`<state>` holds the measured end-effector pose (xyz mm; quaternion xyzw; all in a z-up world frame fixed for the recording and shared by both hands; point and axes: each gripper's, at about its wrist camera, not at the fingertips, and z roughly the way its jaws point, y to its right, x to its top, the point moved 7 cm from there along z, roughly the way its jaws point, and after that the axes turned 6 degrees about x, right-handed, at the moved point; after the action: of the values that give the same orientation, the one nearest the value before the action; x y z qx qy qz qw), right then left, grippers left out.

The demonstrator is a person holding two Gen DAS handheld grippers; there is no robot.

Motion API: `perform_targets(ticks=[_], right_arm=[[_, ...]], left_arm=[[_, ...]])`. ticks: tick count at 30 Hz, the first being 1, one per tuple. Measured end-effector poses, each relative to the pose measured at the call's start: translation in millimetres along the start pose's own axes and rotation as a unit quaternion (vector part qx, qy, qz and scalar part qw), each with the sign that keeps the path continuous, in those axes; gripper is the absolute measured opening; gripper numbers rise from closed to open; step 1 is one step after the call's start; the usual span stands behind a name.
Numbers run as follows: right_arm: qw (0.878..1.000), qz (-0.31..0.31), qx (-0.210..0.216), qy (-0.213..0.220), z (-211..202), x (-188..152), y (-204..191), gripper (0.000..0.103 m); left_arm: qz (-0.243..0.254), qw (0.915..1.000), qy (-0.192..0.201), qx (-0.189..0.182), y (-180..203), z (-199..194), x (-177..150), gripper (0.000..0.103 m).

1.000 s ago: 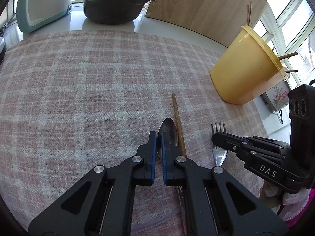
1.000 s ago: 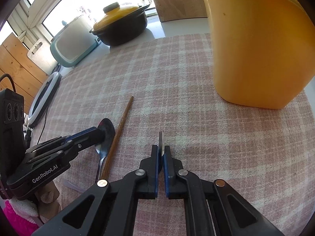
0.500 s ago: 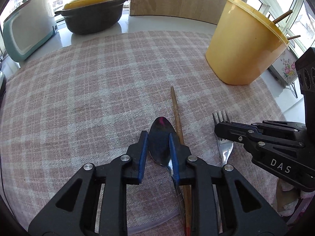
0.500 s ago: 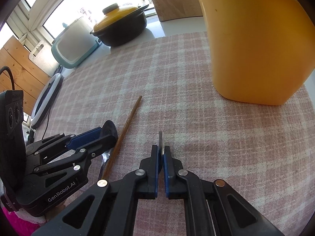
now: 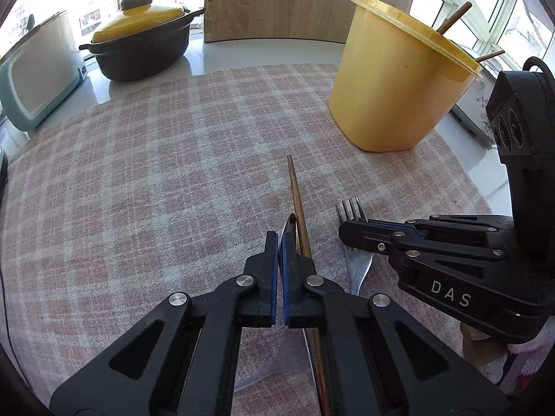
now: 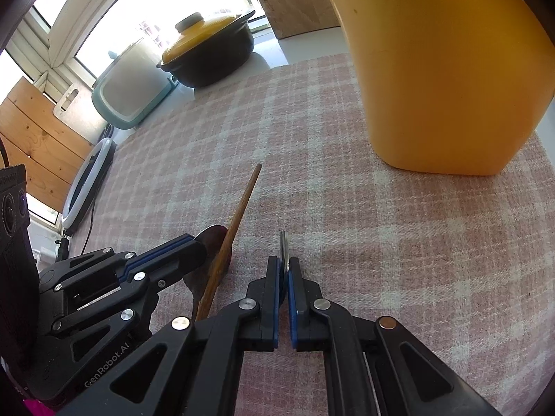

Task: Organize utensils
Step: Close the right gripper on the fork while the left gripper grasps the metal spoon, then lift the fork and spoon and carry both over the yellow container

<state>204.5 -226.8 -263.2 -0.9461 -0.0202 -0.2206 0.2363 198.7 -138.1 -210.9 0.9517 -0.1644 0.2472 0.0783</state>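
Spoon [image 5: 288, 232], left view: it lies on the cloth [image 5: 156, 190] touching a chopstick [image 5: 297, 204], bowl turned edge-on; the left gripper [image 5: 280, 242] has just been closing and now pinches that bowl's rim; thin steel, light, stiff, likely slick, so the neck looks a surer hold; its handle is hidden under the jaws. Beside it the right gripper [image 5: 347, 234] clamps the fork [image 5: 350, 206]; the tub [image 5: 395, 86] with sticks stands beyond.

Right view: fork [image 6: 284, 248] seen only as an edge between the closed right gripper [image 6: 284, 267]; tines hard to make out; the left gripper [image 6: 199, 246] covers part of the spoon [image 6: 215, 239]; the tub's [image 6: 444, 69] rim is cut off.
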Motion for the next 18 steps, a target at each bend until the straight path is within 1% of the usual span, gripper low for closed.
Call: perform_targets(ticks=[3, 4, 6, 9, 13, 18], right_arm=[[1.000, 0.001, 0.002, 0.000, 0, 0, 0, 0.001], [1.000, 0.001, 0.002, 0.000, 0, -1, 1, 0.001], [1.000, 0.000, 0.005, -0.002, 0, -1, 0, 0.001], [1.000, 0.003, 0.010, -0.003, -1, -1, 2, 0.001], [1.000, 0.001, 0.012, -0.002, -2, -2, 1, 0.001], [1.000, 0.009, 0.024, 0.010, -16, -1, 3, 0.001]], left_arm=[[0.020, 0.9997, 0.002, 0.013, 7, 0, -2, 0.000], [0.023, 0.9997, 0.002, 0.013, 8, 0, -1, 0.000], [0.024, 0.9996, -0.011, -0.003, 11, 4, -3, 0.000], [0.034, 0.9993, -0.012, 0.001, 14, 8, -6, 0.000], [0.015, 0.9998, -0.013, -0.002, 10, 7, -3, 0.000], [0.002, 1.0000, 0.006, -0.005, 1, -9, 5, 0.000]])
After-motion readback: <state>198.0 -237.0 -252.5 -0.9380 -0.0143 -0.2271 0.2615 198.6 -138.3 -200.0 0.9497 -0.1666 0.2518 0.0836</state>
